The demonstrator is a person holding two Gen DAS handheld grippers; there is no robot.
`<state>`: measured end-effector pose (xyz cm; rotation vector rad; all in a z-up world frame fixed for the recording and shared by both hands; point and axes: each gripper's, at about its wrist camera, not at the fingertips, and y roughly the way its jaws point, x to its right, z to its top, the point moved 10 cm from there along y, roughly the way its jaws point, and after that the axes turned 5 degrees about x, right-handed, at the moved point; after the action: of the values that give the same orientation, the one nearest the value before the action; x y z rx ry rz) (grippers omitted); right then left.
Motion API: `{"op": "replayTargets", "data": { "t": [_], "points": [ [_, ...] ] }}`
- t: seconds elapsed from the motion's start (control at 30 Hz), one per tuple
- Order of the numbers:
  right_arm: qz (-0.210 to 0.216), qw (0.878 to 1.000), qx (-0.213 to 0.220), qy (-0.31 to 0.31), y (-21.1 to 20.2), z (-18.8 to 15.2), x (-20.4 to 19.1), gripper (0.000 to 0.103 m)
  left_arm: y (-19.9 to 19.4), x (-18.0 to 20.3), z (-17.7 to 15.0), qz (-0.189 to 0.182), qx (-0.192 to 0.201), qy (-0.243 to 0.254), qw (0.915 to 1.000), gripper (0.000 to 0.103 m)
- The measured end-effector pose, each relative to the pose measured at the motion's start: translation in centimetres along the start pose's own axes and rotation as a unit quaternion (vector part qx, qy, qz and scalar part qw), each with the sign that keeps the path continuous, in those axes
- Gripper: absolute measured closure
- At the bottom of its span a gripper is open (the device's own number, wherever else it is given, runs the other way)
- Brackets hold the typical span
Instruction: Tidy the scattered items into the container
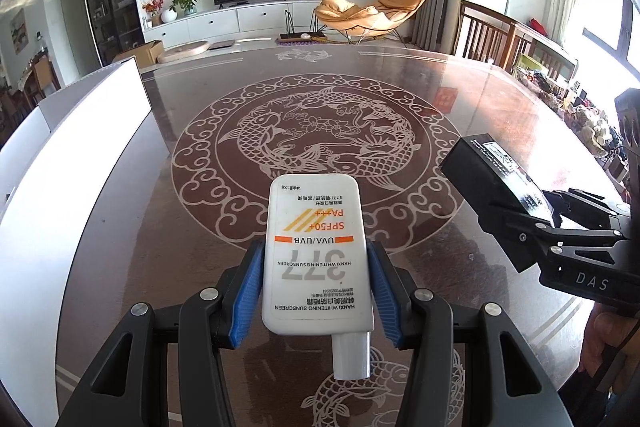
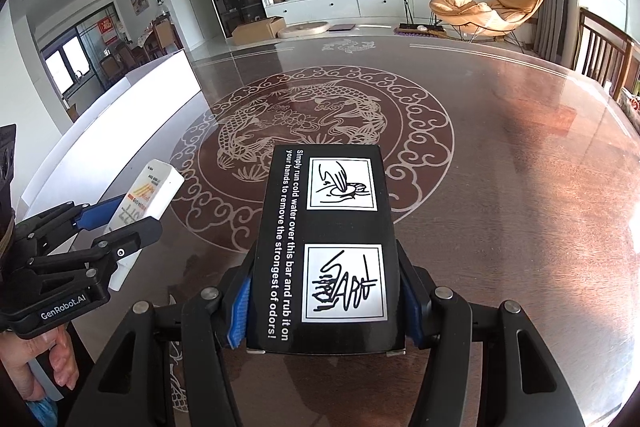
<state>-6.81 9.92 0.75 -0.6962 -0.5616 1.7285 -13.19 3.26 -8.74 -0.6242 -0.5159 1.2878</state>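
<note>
Two grippers each carry one item above the patterned table (image 1: 460, 99). Low in the frame's centre, the left gripper (image 1: 316, 287) pinches a white sunscreen bottle (image 1: 316, 255) between its blue pads. The right gripper (image 2: 324, 307) clamps a black box (image 2: 324, 247) at lower centre. At the left edge stands the white container (image 1: 80, 163).

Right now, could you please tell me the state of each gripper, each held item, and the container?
Left gripper: shut on the white sunscreen bottle.
White sunscreen bottle: held off the table, cap on and toward the camera.
Right gripper: shut on the black cardboard box.
Black cardboard box: closed, held above the glass-topped table.
White open container: at the left, contents not visible.
</note>
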Motion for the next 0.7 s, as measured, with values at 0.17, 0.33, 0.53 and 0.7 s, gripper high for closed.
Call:
{"op": "replayTargets", "data": {
  "t": [0.17,0.33,0.53,0.7],
  "points": [
    [0.003,1.000,-0.011,-0.010,0.4,-0.7,-1.0,0.044,0.3,0.0,-0.5,-0.008,-0.006,-0.009,0.9999,0.052],
    [0.020,0.999,-0.018,-0.020,0.6,0.1,-3.0,0.044,-0.6,-1.7,0.6,-0.051,-0.007,-0.075,0.9959,0.052],
    [0.081,0.992,0.022,-0.093,-0.2,8.4,-13.1,0.044,-7.1,-11.6,7.4,-0.032,0.066,-0.144,0.9868,0.052],
    [0.167,0.974,0.048,-0.145,0.3,15.6,-26.9,0.044,-12.4,-25.4,9.8,0.071,0.096,-0.172,0.9778,0.052]
  ]
}}
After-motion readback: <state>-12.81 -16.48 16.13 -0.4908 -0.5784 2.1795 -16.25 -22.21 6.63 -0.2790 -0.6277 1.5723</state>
